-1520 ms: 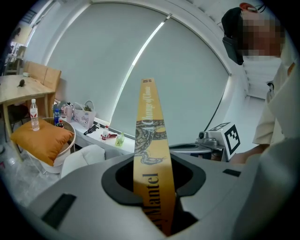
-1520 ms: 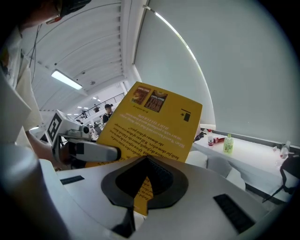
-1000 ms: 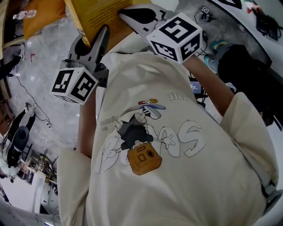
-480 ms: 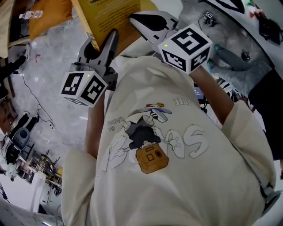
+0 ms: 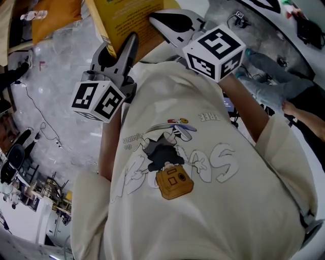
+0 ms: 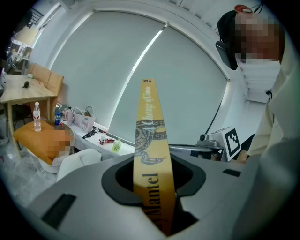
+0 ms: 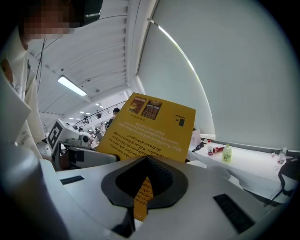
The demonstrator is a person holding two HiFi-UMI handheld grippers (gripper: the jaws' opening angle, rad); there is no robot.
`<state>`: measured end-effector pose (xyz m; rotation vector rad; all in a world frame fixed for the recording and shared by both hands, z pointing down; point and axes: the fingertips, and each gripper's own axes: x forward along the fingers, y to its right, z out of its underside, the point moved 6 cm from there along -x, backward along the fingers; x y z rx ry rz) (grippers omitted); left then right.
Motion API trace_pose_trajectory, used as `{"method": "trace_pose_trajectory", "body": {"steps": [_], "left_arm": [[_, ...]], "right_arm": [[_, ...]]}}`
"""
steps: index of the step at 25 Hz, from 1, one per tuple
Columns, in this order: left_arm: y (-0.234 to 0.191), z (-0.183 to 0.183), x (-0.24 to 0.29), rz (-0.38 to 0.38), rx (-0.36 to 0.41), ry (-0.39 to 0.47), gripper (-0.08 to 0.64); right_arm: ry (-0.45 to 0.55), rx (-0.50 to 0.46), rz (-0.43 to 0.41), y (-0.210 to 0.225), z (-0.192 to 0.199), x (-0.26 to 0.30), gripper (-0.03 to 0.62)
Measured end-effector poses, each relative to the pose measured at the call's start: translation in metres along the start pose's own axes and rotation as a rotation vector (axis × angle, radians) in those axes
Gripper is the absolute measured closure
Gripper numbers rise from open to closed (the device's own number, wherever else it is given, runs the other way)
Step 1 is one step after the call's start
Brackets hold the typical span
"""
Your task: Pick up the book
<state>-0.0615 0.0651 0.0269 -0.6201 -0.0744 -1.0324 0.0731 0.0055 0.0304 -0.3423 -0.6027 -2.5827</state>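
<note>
The yellow book [image 5: 127, 20] is held up in the air at the top of the head view, above the person's cream shirt. My left gripper [image 5: 114, 48] is shut on its spine, which rises straight up between the jaws as a yellow band with lettering [image 6: 152, 154]. My right gripper [image 5: 172, 23] is shut on an edge of the cover. In the right gripper view the back cover [image 7: 150, 129] stands tilted over the jaws, and a strip of it runs down between them. The left gripper [image 6: 154, 192] and right gripper [image 7: 140, 197] sit side by side on the book.
An orange cushion [image 5: 56, 12] lies at the upper left. Another person's legs and hand [image 5: 304, 117] are close at the right. A white counter [image 7: 262, 159] carries small bottles. A wooden table [image 6: 23, 89] stands behind a water bottle [image 6: 36, 117]. Cables cross the grey floor [image 5: 45, 132].
Both grippers keep their hold on the book and stay almost in place. The head view has shifted slightly. The person at the right has moved, and a hand now shows there.
</note>
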Motion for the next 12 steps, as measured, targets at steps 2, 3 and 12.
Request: {"method": "trace_pose_trajectory", "body": {"steps": [2, 3, 12], "left_arm": [[0.0039, 0.0021, 0.001, 0.002, -0.001, 0.0, 0.419], [0.0058, 0.0022, 0.0009, 0.003, 0.0, 0.0, 0.419], [0.0089, 0.0068, 0.0012, 0.009, -0.001, -0.008, 0.419]], "right_arm": [[-0.001, 0.002, -0.002, 0.0004, 0.0019, -0.0029, 0.569], [-0.002, 0.003, -0.003, -0.0001, 0.0021, -0.0042, 0.569], [-0.004, 0.011, 0.012, -0.0011, 0.0065, -0.0103, 0.569]]}}
